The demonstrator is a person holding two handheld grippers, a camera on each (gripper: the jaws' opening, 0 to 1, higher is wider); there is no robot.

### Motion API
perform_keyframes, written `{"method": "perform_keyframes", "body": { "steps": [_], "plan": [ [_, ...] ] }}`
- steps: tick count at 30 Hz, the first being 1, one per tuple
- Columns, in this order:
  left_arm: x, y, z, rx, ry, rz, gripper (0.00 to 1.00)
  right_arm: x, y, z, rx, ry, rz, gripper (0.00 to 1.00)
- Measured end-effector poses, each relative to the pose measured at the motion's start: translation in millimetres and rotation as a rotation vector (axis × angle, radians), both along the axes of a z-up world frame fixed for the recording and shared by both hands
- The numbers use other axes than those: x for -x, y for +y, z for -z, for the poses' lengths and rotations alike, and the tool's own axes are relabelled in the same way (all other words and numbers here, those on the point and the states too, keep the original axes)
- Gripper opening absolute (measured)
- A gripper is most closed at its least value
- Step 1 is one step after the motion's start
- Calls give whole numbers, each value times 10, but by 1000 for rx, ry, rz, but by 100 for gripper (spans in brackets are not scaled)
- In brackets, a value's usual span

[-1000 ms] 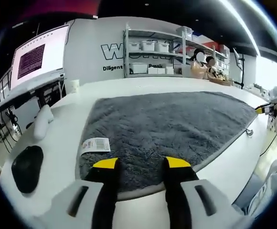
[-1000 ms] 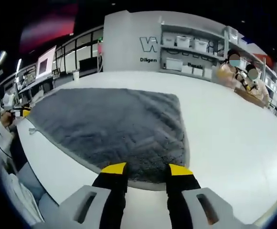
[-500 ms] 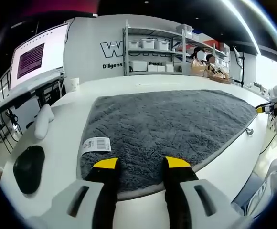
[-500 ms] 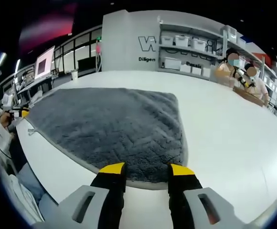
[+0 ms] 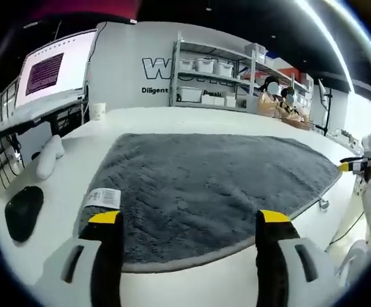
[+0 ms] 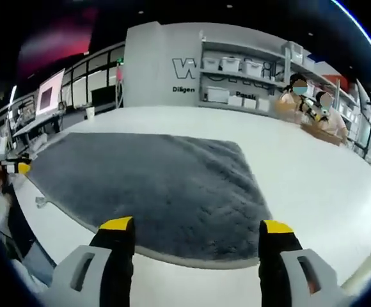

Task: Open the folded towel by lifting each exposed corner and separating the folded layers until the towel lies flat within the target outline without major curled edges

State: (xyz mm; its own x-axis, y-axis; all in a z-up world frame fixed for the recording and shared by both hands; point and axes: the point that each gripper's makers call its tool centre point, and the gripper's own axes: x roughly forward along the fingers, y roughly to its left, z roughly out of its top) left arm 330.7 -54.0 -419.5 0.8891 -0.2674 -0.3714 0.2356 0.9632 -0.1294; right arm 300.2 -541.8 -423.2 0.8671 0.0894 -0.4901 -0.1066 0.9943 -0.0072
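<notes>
The grey, shaggy towel (image 5: pixel 205 185) lies spread flat on the white table (image 5: pixel 173 116), its near edge just in front of both claws; the left gripper (image 5: pixel 190 217) and the right gripper (image 6: pixel 197 224) each stand released, jaws wide apart with yellow tips and nothing between them. The left gripper view shows a white label (image 5: pixel 103 197) at the towel's near left corner, a black oval pad (image 5: pixel 22 212) and a paper cup (image 5: pixel 98 110) to the left. The right gripper view shows the towel's right edge with bare smooth tabletop to its right and two seated people (image 6: pixel 307 105) at the far side.
</notes>
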Motion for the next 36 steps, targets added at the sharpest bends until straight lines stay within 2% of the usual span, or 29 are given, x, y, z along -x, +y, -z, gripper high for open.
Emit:
{"method": "perform_keyframes", "body": {
  "steps": [2, 4, 5, 6, 9, 11, 13, 16, 17, 19, 22, 23, 36],
  "plan": [
    [-7, -128, -55, 26, -25, -7, 88, -23, 292, 31, -32, -2, -32, 93],
    [-22, -229, -67, 30, -36, 1, 89, -46, 461, 30, -53, -20, -33, 94],
    [-35, -281, -60, 29, -38, 5, 91, -94, 767, 81, -65, -14, -114, 95],
    [-60, -355, -40, 26, -38, 8, 92, -108, 832, 114, -83, -2, -102, 97],
    [-113, -486, 22, 30, -35, 6, 98, -194, 1017, 155, -109, -18, -98, 99],
    [-111, -516, 116, -32, -2, 14, 99, -218, 1020, 164, -76, -26, -85, 99],
    [-124, -515, 156, -77, 0, 17, 99, -224, 983, 172, -55, -25, -63, 99],
    [-139, -513, 190, -92, 5, 9, 99, -242, 947, 179, -76, -30, -48, 97],
    [-140, -503, 196, -97, 7, 7, 99, -242, 938, 180, -67, -31, -47, 95],
    [-150, -462, 199, -101, 7, -15, 97, -215, 866, 242, 10, 1, -46, 90],
    [-150, -451, 239, -153, 8, -8, 96, -226, 891, 233, 2, -9, -48, 92],
    [-149, -454, 227, -133, 6, -16, 96, -222, 881, 235, 2, -6, -50, 93],
    [-128, -420, 222, -135, -3, -11, 95, -186, 846, 237, -15, -63, -53, 96]
  ]
}}
